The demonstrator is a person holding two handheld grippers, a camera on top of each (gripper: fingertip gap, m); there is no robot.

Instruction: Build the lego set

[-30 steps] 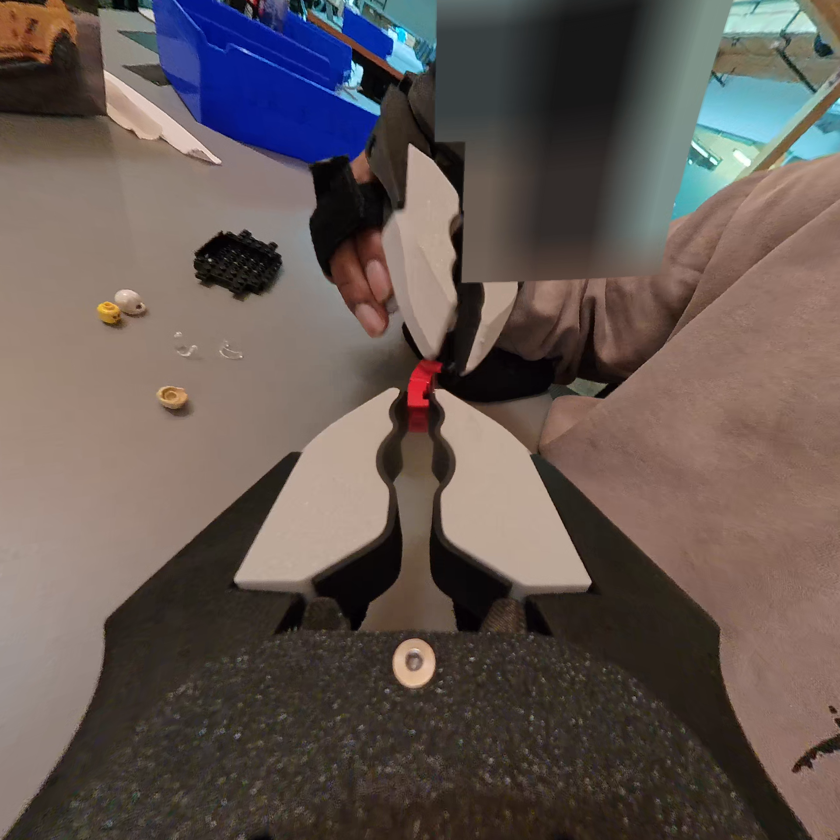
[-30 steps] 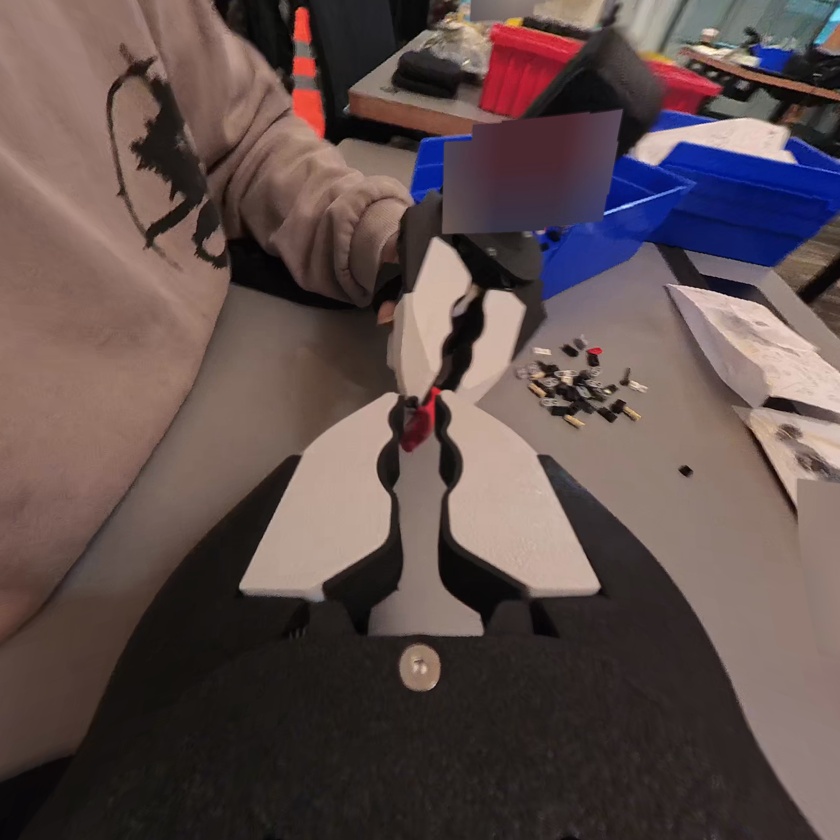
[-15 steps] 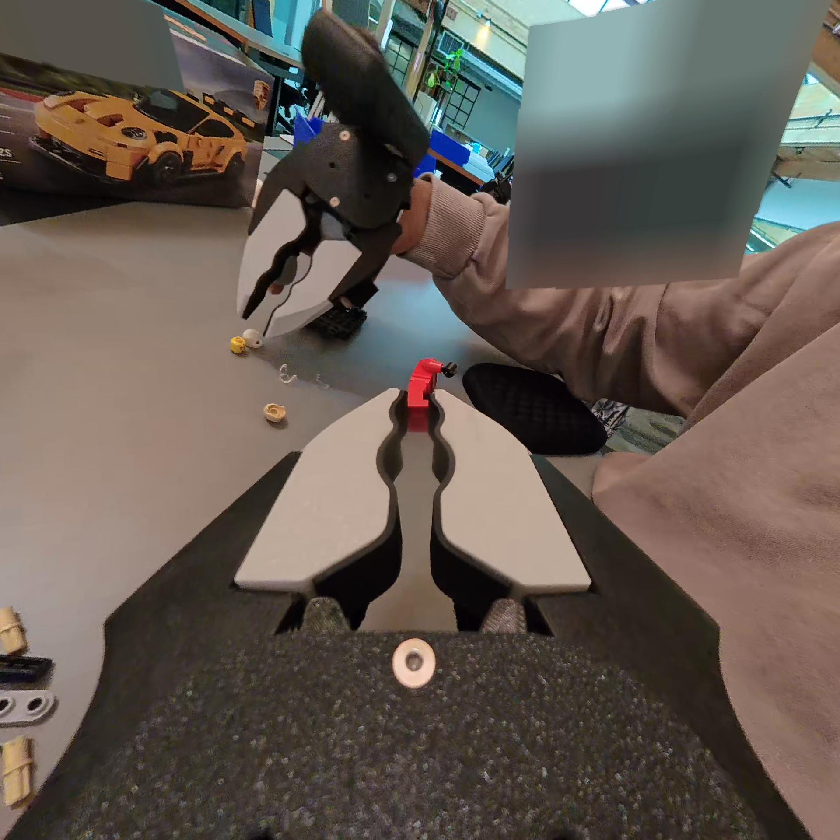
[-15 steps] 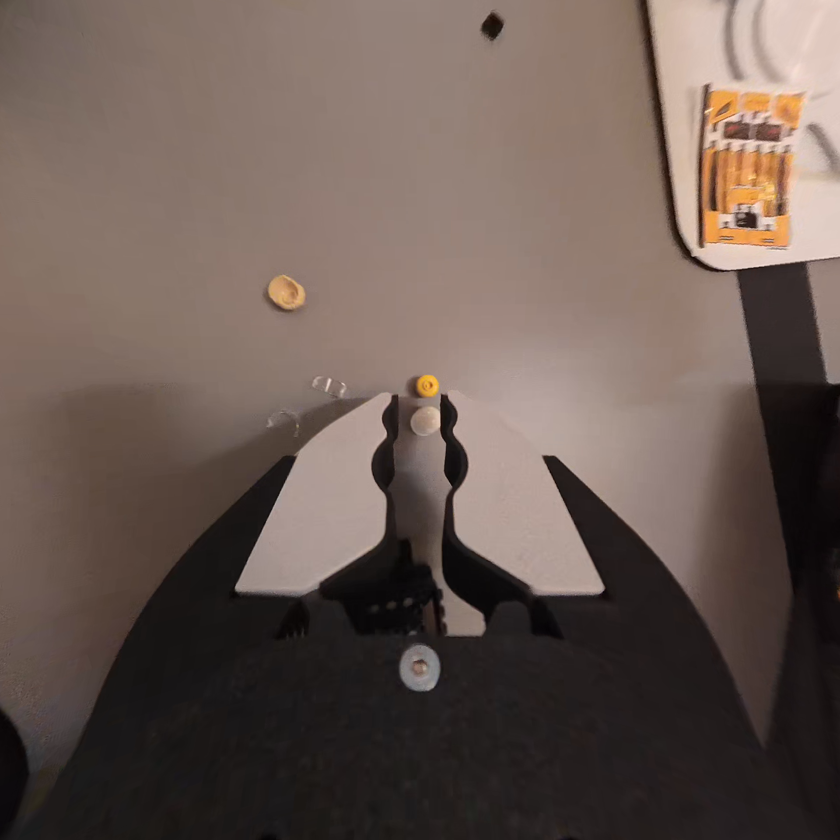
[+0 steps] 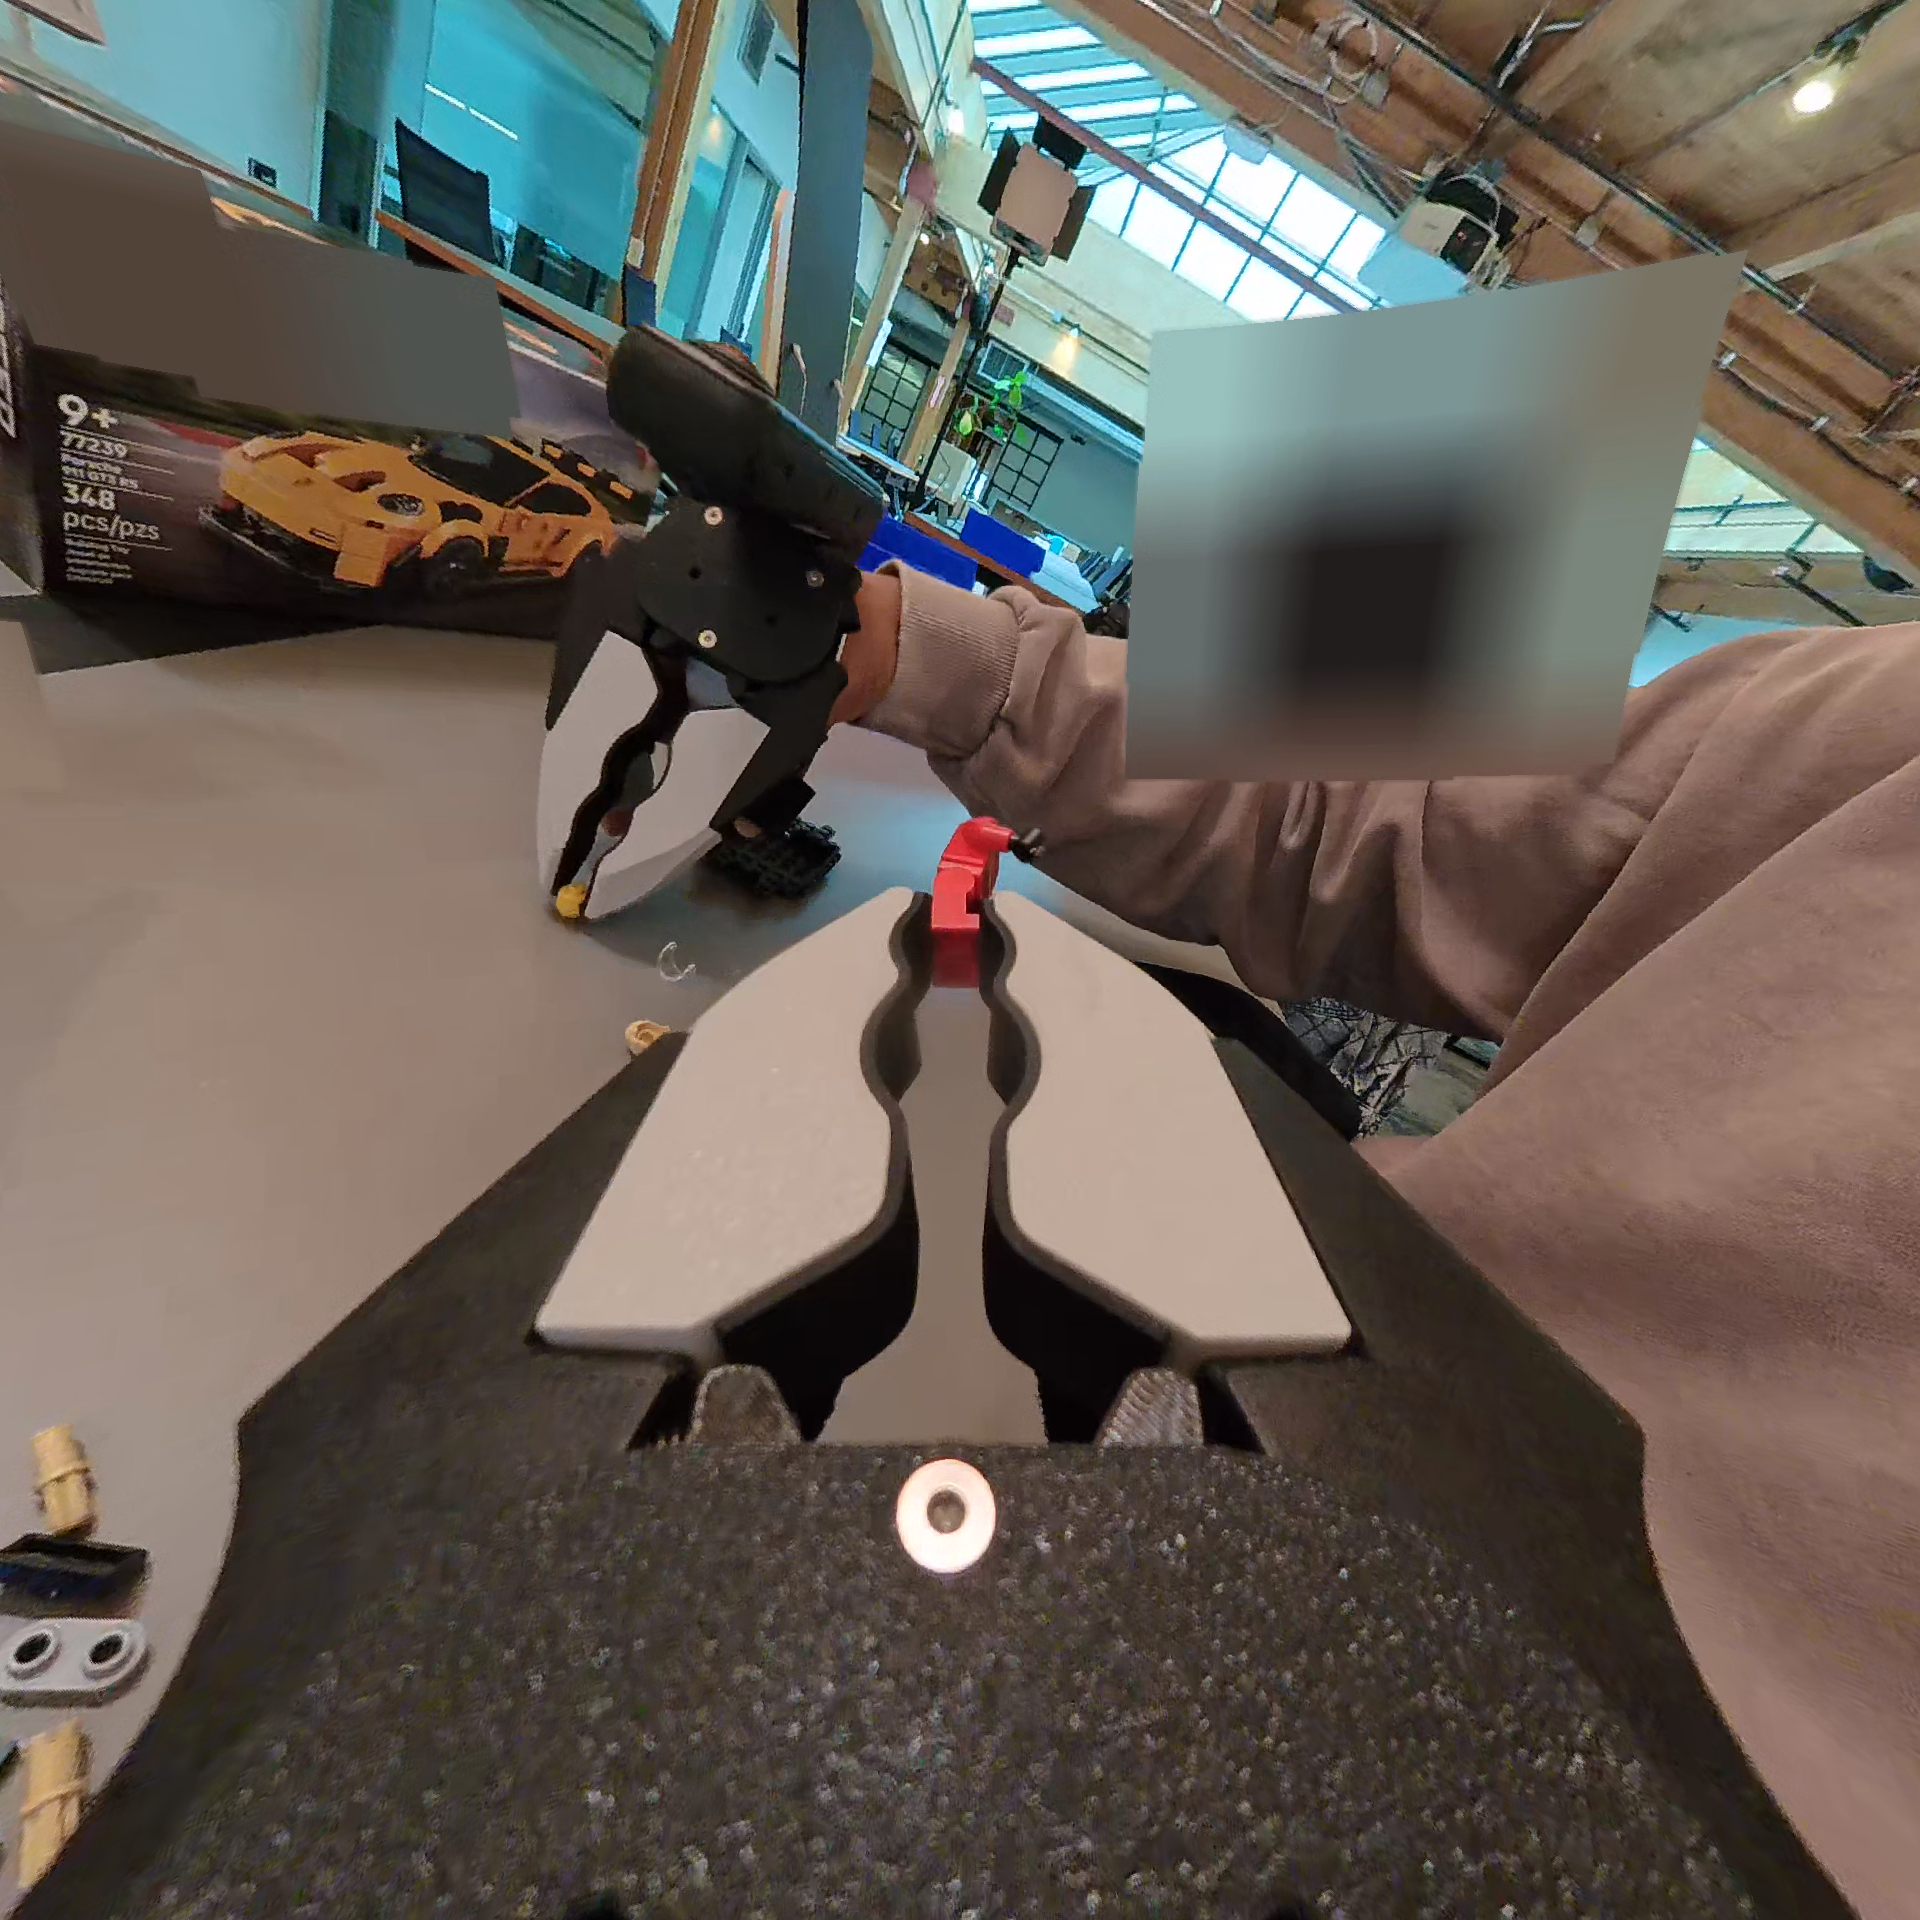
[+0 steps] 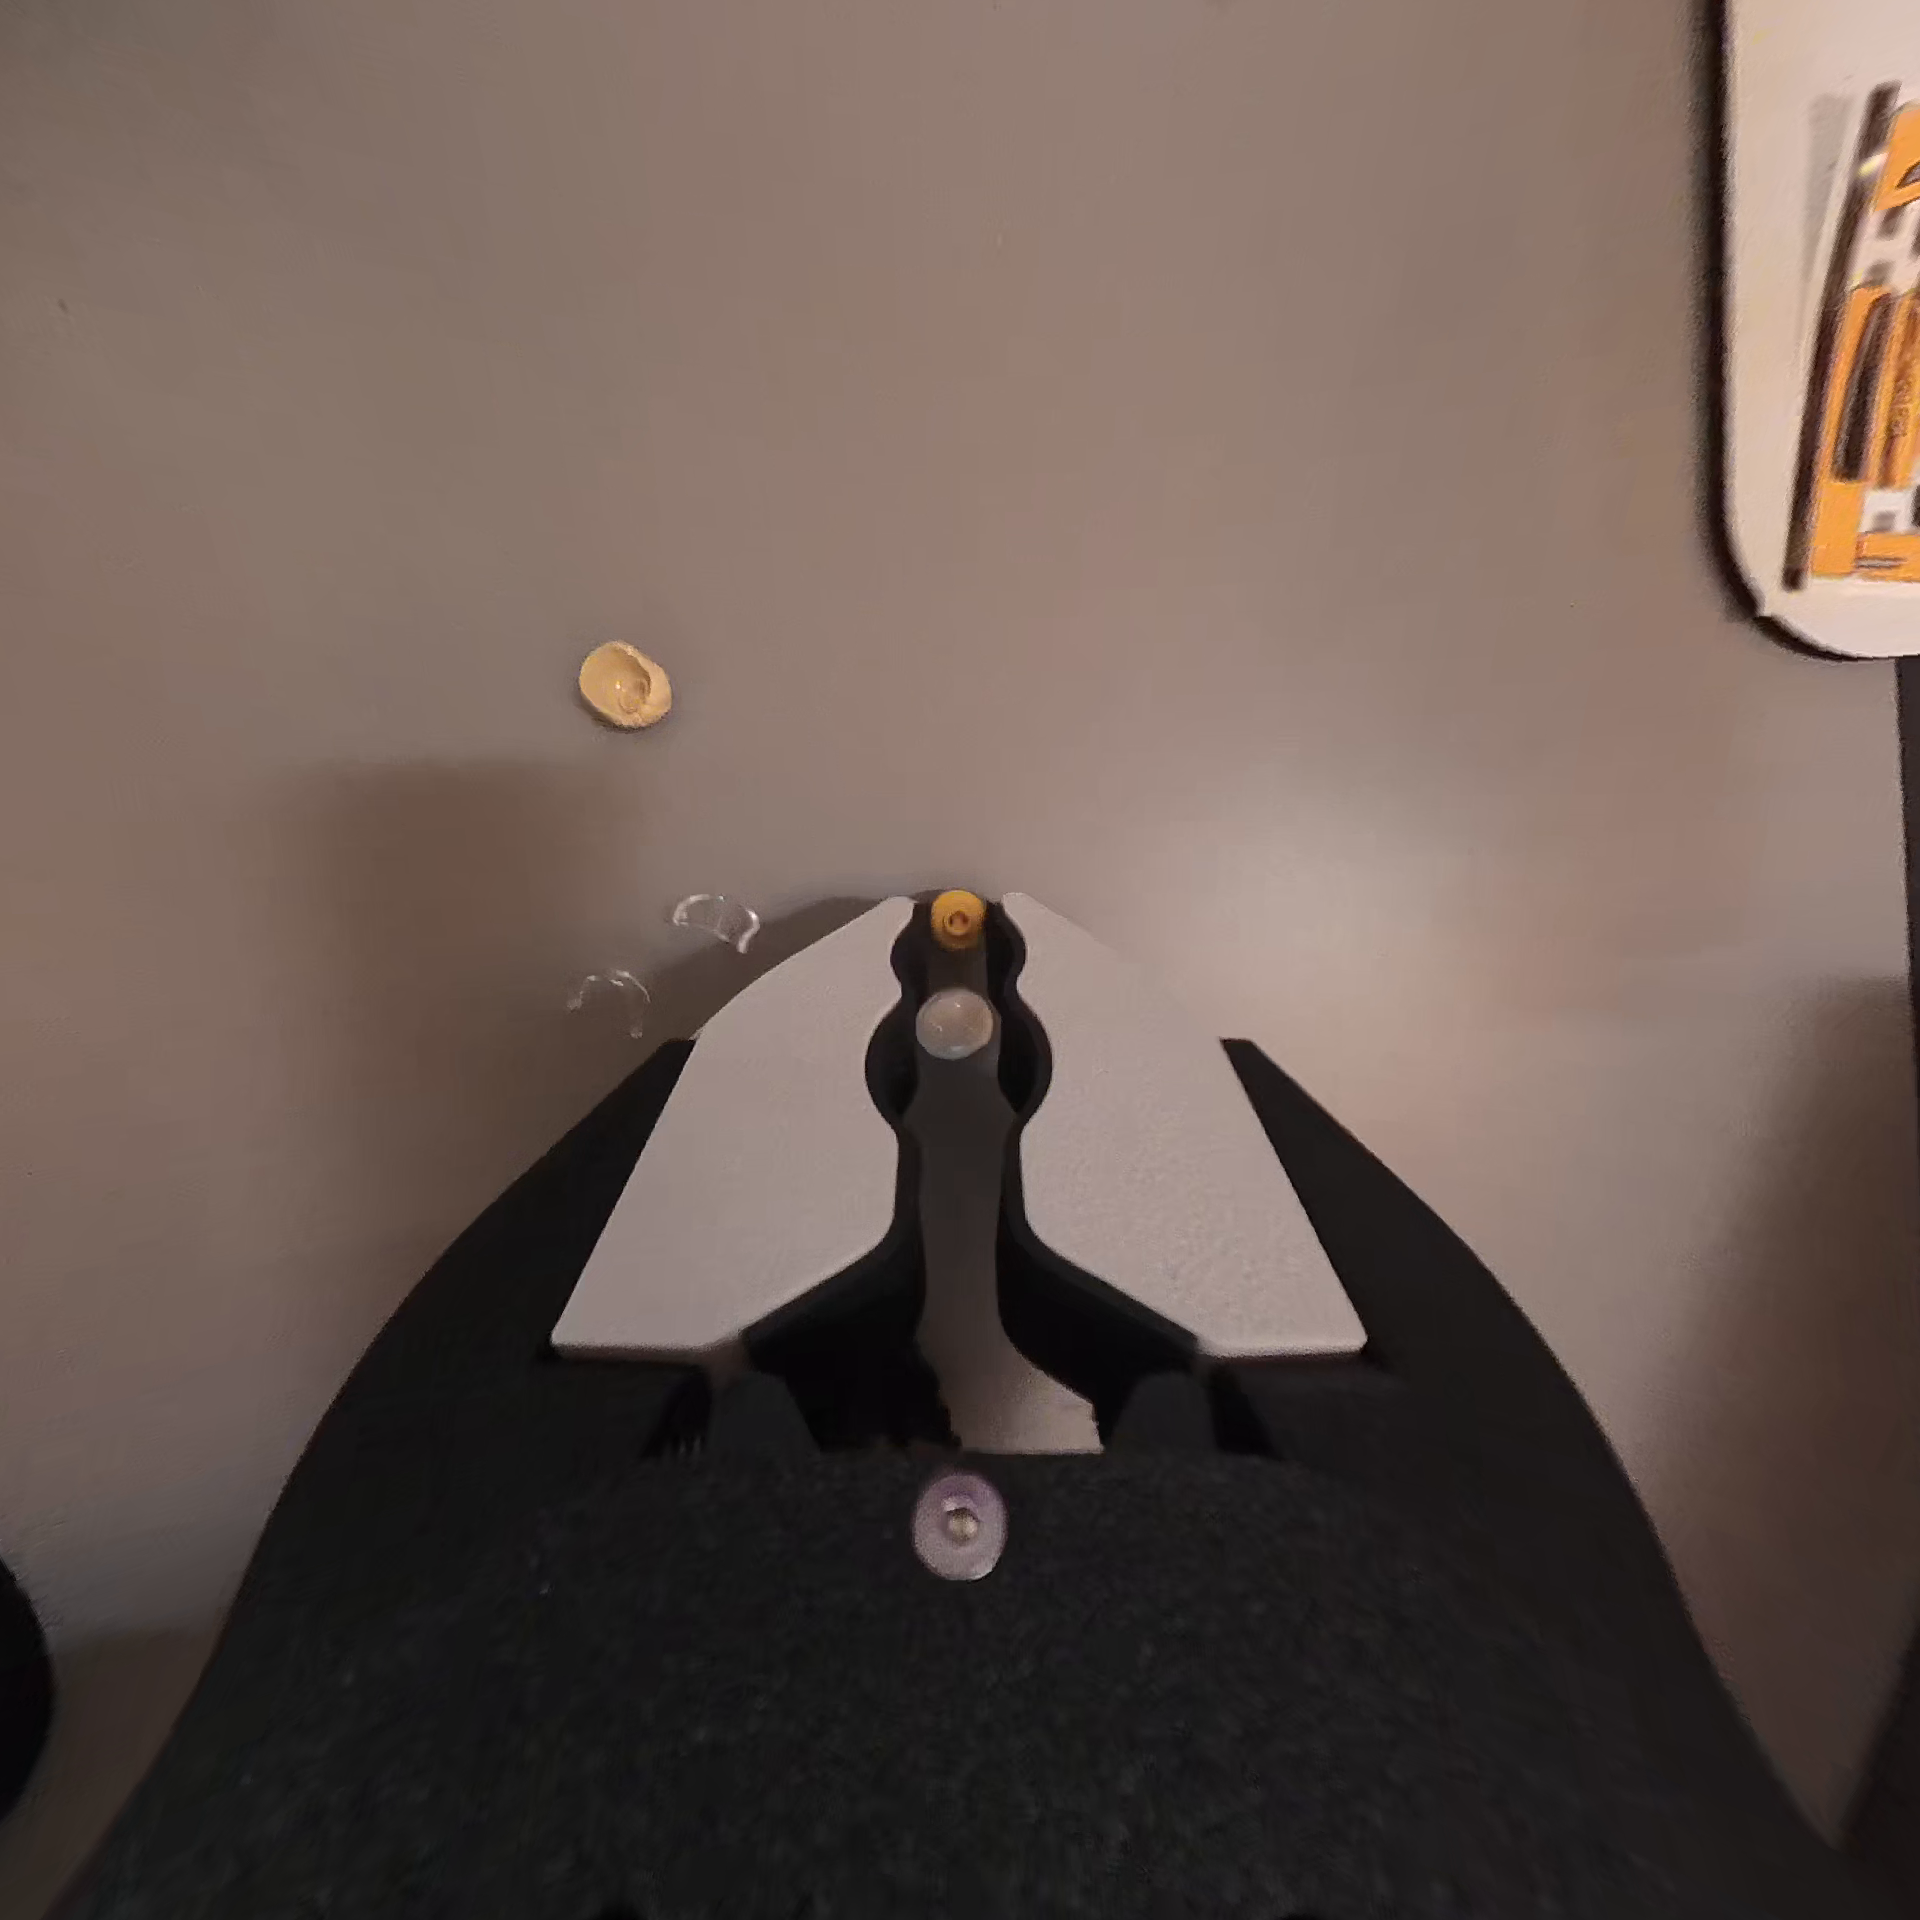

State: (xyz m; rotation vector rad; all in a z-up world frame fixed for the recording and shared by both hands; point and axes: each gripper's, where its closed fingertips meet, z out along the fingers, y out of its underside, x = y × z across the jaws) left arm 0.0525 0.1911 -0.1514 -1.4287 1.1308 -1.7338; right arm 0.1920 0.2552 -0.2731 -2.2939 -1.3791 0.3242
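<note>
My left gripper is clamped on a small red lego piece, pinched between the fingertips and held up off the grey tabletop. The red piece stands upright, with a tiny black stud poking from its upper right side.

At the lower left edge of the left wrist view, loose parts lie on the table: two tan pin-shaped pieces, a dark flat piece and a grey two-hole plate.

Just past my left fingertips, a tan round piece and a clear curved piece sit on the table.

My right gripper points straight down at the tabletop. Its fingertips sit closely on either side of a small yellow round lego piece; whether they are already squeezing it, I cannot tell. A whitish round piece lies in the gap between the fingers, nearer the palm. To the left lie two clear curved pieces and, farther off, the tan round piece. A white printed sheet lies at the right edge, blurred.

From the left wrist view, the right gripper touches down on the yellow piece. A black studded lego plate rests just behind it. Farthest back stands the lego set box with a yellow car pictured on it.
</note>
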